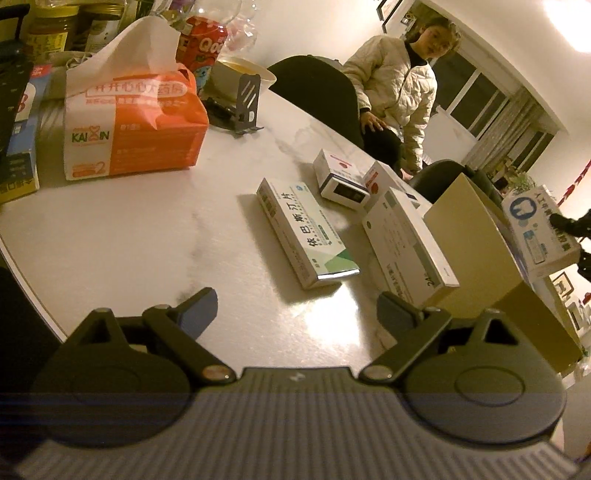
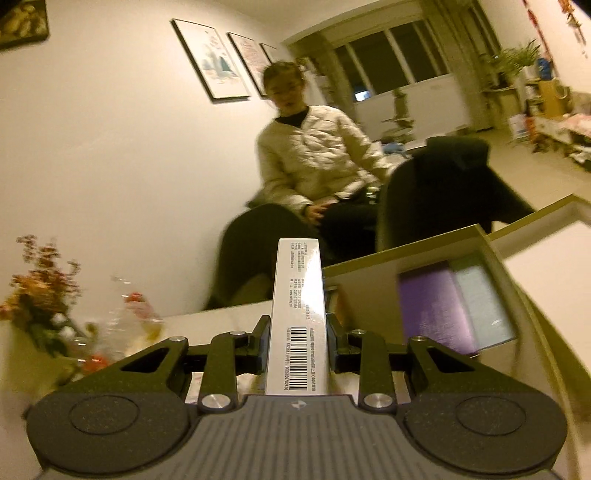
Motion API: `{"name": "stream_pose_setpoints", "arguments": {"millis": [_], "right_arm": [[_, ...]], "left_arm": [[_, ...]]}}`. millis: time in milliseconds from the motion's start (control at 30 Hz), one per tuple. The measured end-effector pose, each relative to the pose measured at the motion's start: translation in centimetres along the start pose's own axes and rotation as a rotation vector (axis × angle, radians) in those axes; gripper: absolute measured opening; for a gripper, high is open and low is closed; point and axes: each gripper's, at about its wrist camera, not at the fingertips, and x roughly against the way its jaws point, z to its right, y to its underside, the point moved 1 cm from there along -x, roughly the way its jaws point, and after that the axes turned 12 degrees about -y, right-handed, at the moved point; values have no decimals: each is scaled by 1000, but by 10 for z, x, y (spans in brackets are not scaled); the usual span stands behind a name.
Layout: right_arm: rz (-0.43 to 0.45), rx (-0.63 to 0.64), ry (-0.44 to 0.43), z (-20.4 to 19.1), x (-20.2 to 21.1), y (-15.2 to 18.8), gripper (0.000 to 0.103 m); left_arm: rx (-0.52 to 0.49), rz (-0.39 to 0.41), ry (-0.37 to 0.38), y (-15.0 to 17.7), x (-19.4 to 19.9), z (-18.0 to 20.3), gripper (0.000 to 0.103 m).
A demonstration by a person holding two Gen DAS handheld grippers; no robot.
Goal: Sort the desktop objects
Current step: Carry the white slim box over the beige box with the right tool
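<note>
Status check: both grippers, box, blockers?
Left gripper open, empty. Right gripper shut on white box, near open carton. No blockers seen.

This is a lived-in home, its dining table opening onto a living room; framed prints hang on the white wall, potted plants stand by the wide windows. A white table holds a tissue pack, jars and medicine boxes; a woman in a quilted jacket sits on a dark chair.
</note>
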Motion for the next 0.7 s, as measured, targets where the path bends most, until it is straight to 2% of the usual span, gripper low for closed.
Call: {"name": "stream_pose_setpoints", "arguments": {"millis": [233,700], "right_arm": [[-55,29,112,12,-27,0,32],[-218,-17,173,25,-93,-10,33]], "left_arm": [[-1,-2,-7,0,-1,-1,95],[0,-11,-15,0,-5,-2,95]]}}
